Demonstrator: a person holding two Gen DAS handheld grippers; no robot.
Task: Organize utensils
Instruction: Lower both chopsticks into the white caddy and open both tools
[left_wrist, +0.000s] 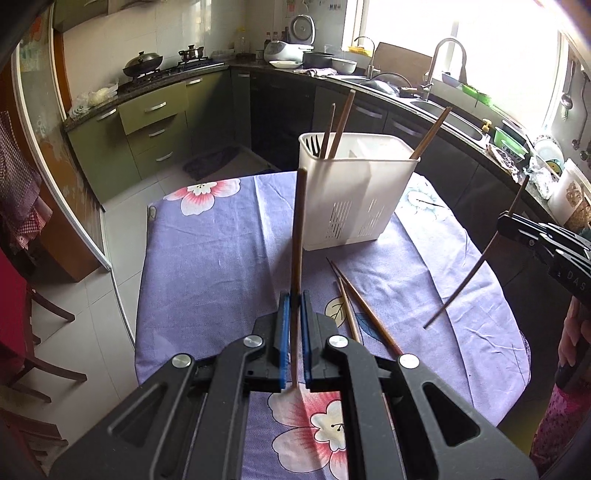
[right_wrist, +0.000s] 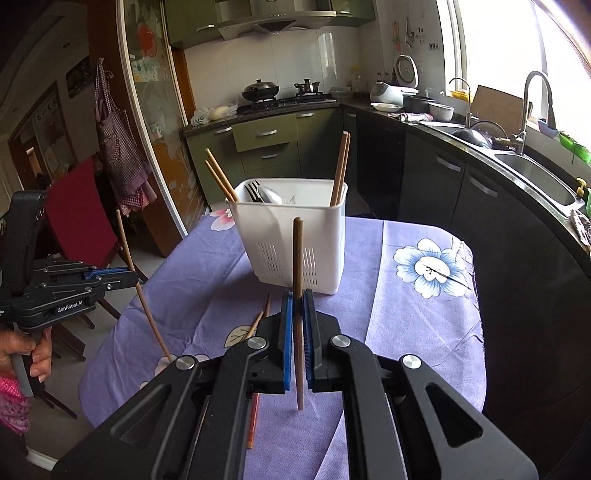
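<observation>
**Above the cloth, two chopsticks face one caddy**

Straight ahead of both grippers stands the white utensil caddy (left_wrist: 356, 192), upright on the purple flowered tablecloth (left_wrist: 207, 258), with several chopsticks and a fork already leaning inside it. The left gripper (left_wrist: 294, 306) is clamped tight on a brown chopstick (left_wrist: 298, 236) whose long axis runs nearly upright between the blue pads, its top end just short of the caddy's near wall. The right gripper (right_wrist: 297, 306) is likewise closed on a darker chopstick (right_wrist: 297, 258), also near vertical, with the caddy directly beyond it. Neither stick is over the rim yet. The left looks somewhat nearer the caddy's open top, so I judge it the likelier first drop. Two loose chopsticks (left_wrist: 354, 302) lie on the cloth between the caddy and the grippers, awaiting collection.
</observation>
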